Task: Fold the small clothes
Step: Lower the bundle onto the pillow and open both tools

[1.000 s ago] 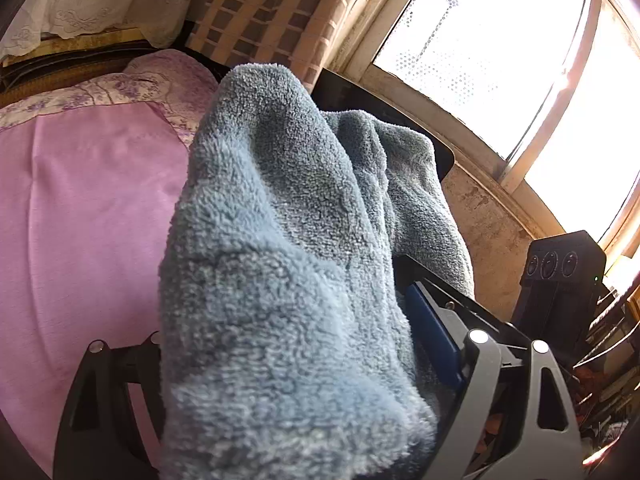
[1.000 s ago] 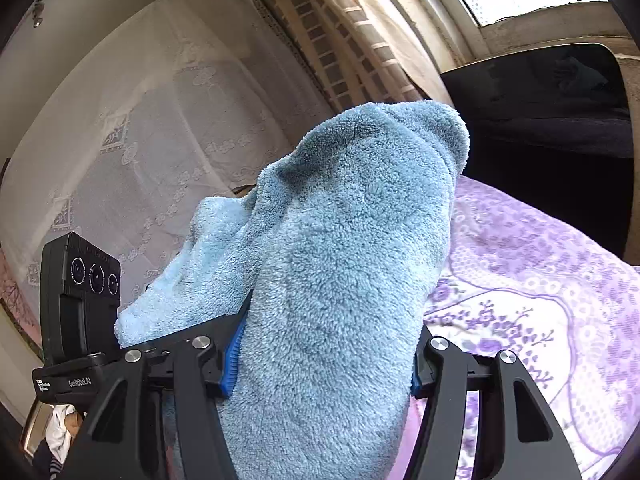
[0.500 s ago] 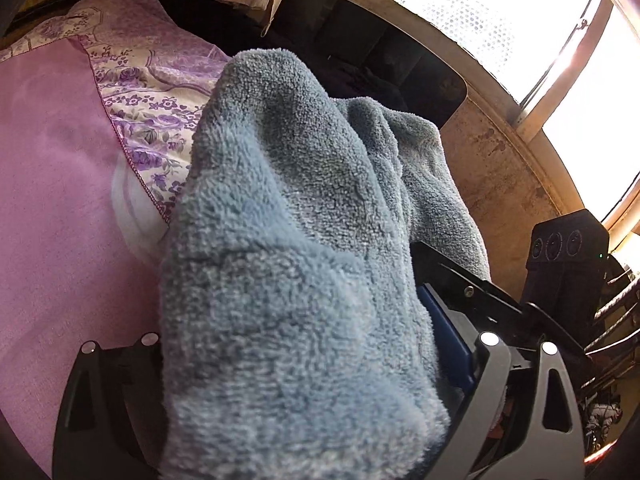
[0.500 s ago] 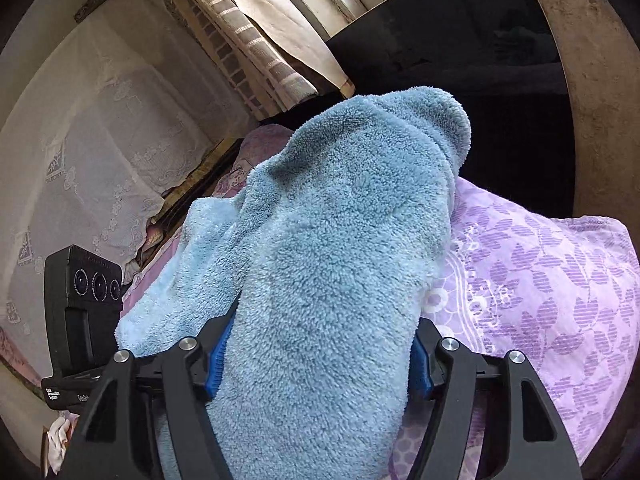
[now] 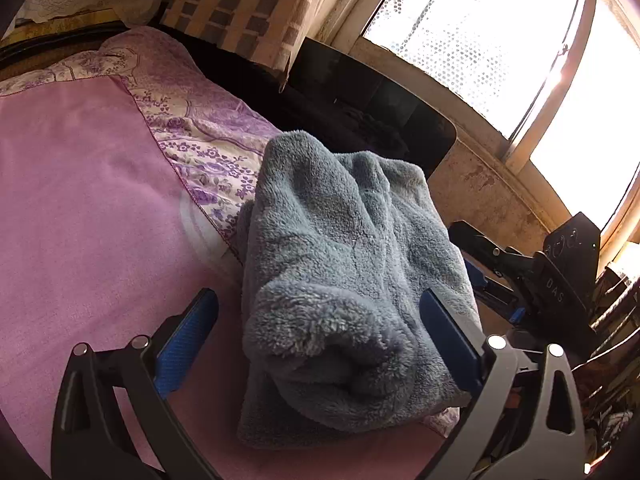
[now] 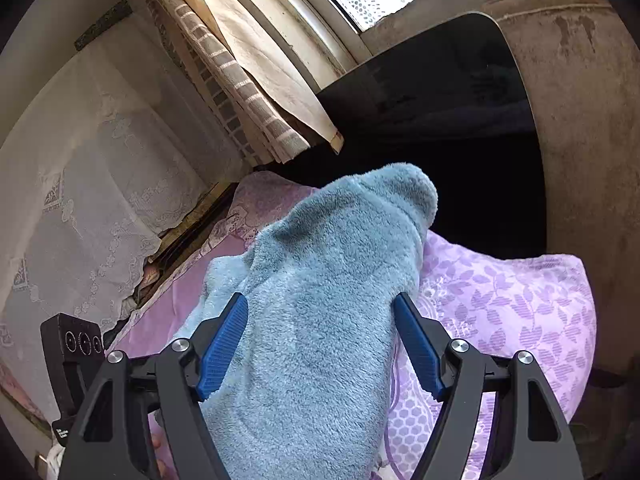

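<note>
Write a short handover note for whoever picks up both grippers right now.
Left gripper: wide open, pads clear of the cloth, nothing held.
Right gripper: jaws opening, the cloth between the pads; whether they press on it I cannot tell.
The fluffy grey-blue fleece garment lies bunched in a folded bundle on the pink bedspread, partly over its purple floral border, with a purple leaf-print pillow beside it.
Done: garment bundled and set down on the bed.
Left: draw both grippers back, check the fold is tidy, straighten it if it slumps.
</note>
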Available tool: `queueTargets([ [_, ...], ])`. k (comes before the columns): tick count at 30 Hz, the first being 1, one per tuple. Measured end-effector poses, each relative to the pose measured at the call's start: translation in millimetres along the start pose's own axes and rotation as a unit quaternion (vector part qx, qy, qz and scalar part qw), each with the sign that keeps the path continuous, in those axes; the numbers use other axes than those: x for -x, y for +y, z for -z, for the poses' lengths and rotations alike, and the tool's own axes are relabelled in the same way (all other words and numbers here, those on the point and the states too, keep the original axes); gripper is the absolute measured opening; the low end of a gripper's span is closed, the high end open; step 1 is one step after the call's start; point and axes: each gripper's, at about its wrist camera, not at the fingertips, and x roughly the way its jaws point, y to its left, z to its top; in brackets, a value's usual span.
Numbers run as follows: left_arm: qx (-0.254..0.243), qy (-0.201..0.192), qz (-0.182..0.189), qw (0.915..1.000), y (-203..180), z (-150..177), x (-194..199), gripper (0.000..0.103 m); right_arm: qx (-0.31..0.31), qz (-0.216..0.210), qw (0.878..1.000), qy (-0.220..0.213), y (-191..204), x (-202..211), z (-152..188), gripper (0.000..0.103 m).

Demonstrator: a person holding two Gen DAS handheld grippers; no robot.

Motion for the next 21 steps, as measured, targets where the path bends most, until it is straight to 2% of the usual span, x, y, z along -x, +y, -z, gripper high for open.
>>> queueTargets([
  [3, 0.023, -0.019, -0.009, 0.9995, 12, -6, 13, 0.098, 0.054, 0.029, 0.998, -0.025, 22, 4, -2, 0.072],
  [6, 0.031, 0.007, -0.059, 0.9977, 21, -6, -4, 0.098, 0.088, 0.052, 0.995, -0.016, 33, -7, 2, 0.071],
  [10, 0.052, 0.045, -0.052, 0.9963, 33, -1, -26, 0.099, 0.098, 0.091, 0.991, 0.019, 20, -33, 14, 0.071],
  [13, 0.044, 0.051, -0.062, 0.9958, 33, 1, -32, 0.099, 0.050, 0.069, 0.996, 0.041, -3, -44, 15, 0.078],
  [17, 0.019, 0.038, -0.091, 0.9949, 23, 4, -30, 0.099, 0.017, 0.049, 0.997, 0.057, -16, -51, 16, 0.082],
  [21, 0.019, 0.031, -0.099, 0.9944, 22, 6, -26, 0.099, 0.022, 0.062, 0.996, 0.058, -12, -51, 18, 0.084],
])
